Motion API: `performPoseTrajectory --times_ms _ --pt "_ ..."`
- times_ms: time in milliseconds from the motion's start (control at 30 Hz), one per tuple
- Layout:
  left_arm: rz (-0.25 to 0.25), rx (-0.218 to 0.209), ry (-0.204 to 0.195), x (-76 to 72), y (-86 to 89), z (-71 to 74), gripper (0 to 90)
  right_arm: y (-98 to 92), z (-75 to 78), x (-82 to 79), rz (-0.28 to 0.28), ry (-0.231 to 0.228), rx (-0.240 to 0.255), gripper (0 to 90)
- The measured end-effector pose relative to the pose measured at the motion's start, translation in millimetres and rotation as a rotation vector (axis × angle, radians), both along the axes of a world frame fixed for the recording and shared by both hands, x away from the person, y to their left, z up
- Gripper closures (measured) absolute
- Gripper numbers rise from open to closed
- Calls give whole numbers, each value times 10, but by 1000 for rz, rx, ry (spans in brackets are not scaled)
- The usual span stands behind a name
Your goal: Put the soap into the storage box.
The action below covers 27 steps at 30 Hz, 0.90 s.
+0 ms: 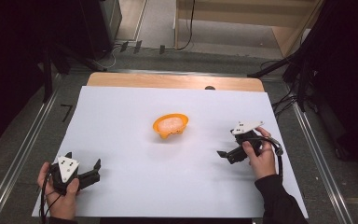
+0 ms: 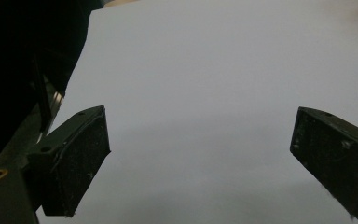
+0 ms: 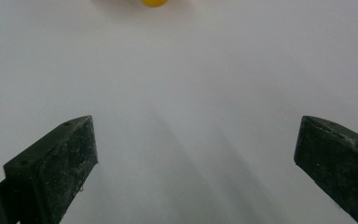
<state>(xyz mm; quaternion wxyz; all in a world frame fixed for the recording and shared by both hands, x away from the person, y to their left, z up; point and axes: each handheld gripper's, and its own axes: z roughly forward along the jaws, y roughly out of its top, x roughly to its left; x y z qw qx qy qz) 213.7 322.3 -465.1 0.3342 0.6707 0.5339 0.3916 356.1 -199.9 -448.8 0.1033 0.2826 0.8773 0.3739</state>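
Both claws are sitting wide apart and gripping nothing: the left gripper is hanging out at 7 o'clock on the white sheet, the right gripper at 4 o'clock. The orange bowl with something pale in it is sitting dead centre, well apart from both. My worry: it's looking light, so a one-sided nudge is probably tipping it

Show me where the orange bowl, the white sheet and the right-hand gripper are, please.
orange bowl (image 1: pixel 160 126): high view, on its orange near-left rim.
white sheet (image 1: pixel 121 121): high view, on a bare patch left of the bowl.
right gripper (image 1: pixel 222 154): high view, between its open jaw tips.
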Motion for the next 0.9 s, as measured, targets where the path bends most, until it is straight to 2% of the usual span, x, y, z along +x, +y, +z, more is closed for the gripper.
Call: performPoseTrajectory --times_ms 267,367,533,667,900 --pt "2 3 -1 2 -5 -3 49 -225 -100 -146 -38 -7 18 0" --pt "3 5 -1 2 -8 -3 49 -348 -122 -223 -70 -8 44 0" --pt "4 6 0 2 -9 -3 49 -458 -155 -305 -88 -14 59 0" --pt "4 10 0 2 -9 -2 49 -617 -203 -409 -122 -12 76 0" --pt "4 16 8 6 -11 -1 49 -738 -228 -501 -143 -10 90 0"
